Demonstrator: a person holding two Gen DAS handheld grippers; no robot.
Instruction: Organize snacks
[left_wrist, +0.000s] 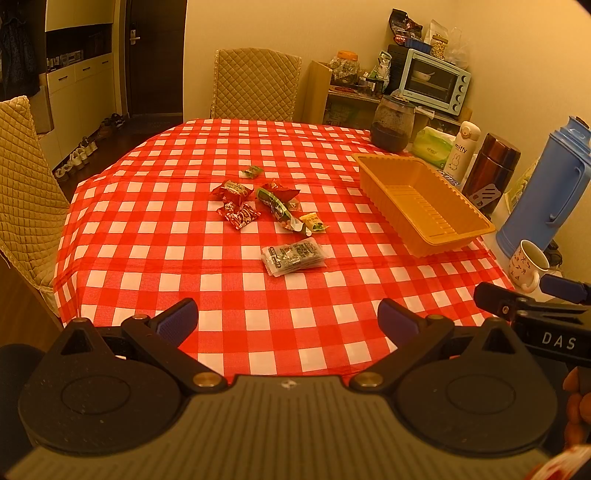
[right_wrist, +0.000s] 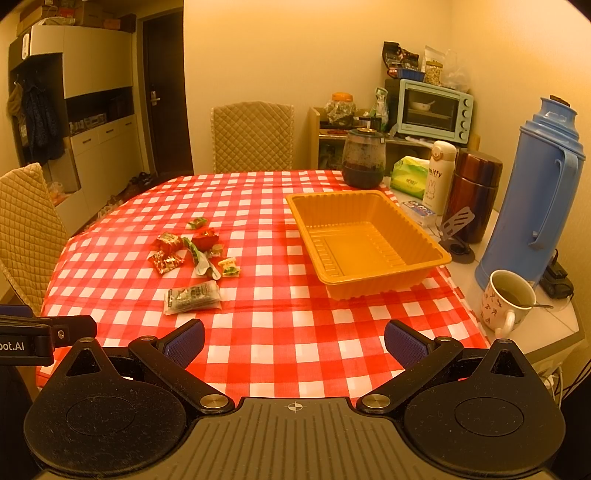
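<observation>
Crinkly snack packets (left_wrist: 273, 210) beside ribbed orange plastic tray (left_wrist: 424, 206)

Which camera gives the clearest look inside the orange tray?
The right wrist view. The orange tray sits near centre there, with its ribbed floor fully visible and nothing in it. The left wrist view shows the same tray off to the right and more foreshortened, though its floor still shows.

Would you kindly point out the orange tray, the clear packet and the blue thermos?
orange tray (right_wrist: 373, 282): right wrist view, near outer wall.
clear packet (left_wrist: 293, 256): left wrist view, middle of the wrapper.
blue thermos (right_wrist: 532, 192): right wrist view, middle of the body.
</observation>
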